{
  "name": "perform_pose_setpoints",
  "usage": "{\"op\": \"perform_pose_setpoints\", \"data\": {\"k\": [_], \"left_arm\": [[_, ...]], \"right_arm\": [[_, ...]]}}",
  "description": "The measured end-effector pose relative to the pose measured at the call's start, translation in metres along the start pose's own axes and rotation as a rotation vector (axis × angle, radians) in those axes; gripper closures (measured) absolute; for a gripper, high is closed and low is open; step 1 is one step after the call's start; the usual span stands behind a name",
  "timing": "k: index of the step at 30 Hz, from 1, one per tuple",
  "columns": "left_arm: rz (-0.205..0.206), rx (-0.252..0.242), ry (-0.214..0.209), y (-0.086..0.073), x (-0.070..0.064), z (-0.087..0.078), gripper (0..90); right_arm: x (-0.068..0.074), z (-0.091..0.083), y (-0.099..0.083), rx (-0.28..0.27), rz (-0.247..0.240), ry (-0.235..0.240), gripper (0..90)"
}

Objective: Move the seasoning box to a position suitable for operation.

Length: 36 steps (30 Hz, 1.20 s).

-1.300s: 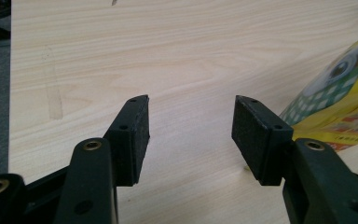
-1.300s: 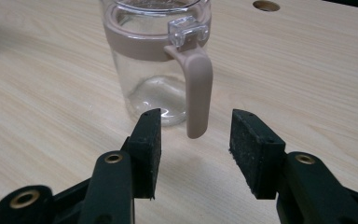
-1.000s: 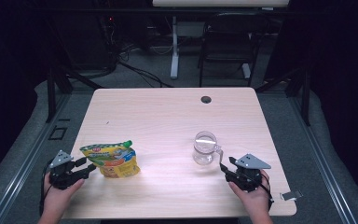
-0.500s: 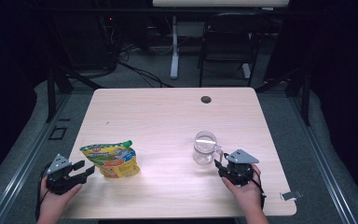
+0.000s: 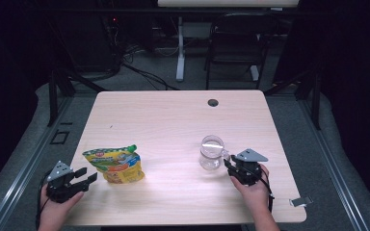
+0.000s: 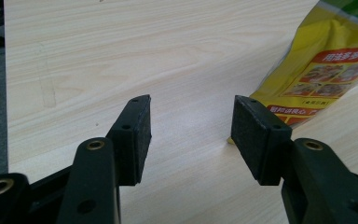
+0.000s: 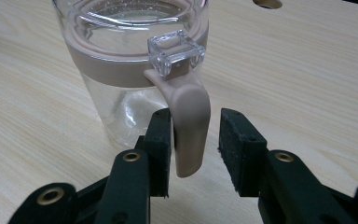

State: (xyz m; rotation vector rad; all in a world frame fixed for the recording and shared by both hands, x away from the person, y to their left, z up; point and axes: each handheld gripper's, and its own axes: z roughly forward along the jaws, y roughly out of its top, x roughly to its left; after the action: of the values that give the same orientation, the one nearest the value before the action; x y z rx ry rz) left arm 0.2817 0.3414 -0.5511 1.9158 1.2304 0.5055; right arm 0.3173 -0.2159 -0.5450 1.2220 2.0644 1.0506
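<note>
At the table's near right, the clear glass jar's beige handle (image 7: 189, 122) is straddled by the right gripper (image 7: 196, 142), jaws parted, awaiting closure, while the left gripper (image 6: 191, 135) is held agape near the yellow printed pouch (image 6: 317, 77).

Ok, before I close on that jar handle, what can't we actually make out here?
- Jar contents: high view too small, right gripper view cuts off the rim.
- Handle contact with the pads: unclear.
- Yellow bag: cut by the left gripper view's edge; print too small in the high view.
- Left gripper: open, bag beside it.
</note>
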Motion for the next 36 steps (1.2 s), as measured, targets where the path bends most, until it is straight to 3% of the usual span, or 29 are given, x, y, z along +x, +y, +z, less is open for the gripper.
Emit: {"op": "perform_pose_setpoints", "data": {"k": [4, 21, 36], "left_arm": [[-0.011, -0.002, -0.014, 0.0, 0.0, 0.001, 47.7], [-0.001, 0.006, -0.022, 0.001, 0.0, 0.002, 47.7], [0.012, 0.001, -0.029, 0.003, -0.002, 0.003, 47.7]], "right_arm": [[0.001, 0.002, 0.001, 0.009, -0.013, 0.006, 72.7], [0.004, -0.001, 0.0, 0.025, -0.03, 0.026, 73.6], [0.02, -0.007, -0.001, 0.039, -0.111, 0.141, 73.7]]}}
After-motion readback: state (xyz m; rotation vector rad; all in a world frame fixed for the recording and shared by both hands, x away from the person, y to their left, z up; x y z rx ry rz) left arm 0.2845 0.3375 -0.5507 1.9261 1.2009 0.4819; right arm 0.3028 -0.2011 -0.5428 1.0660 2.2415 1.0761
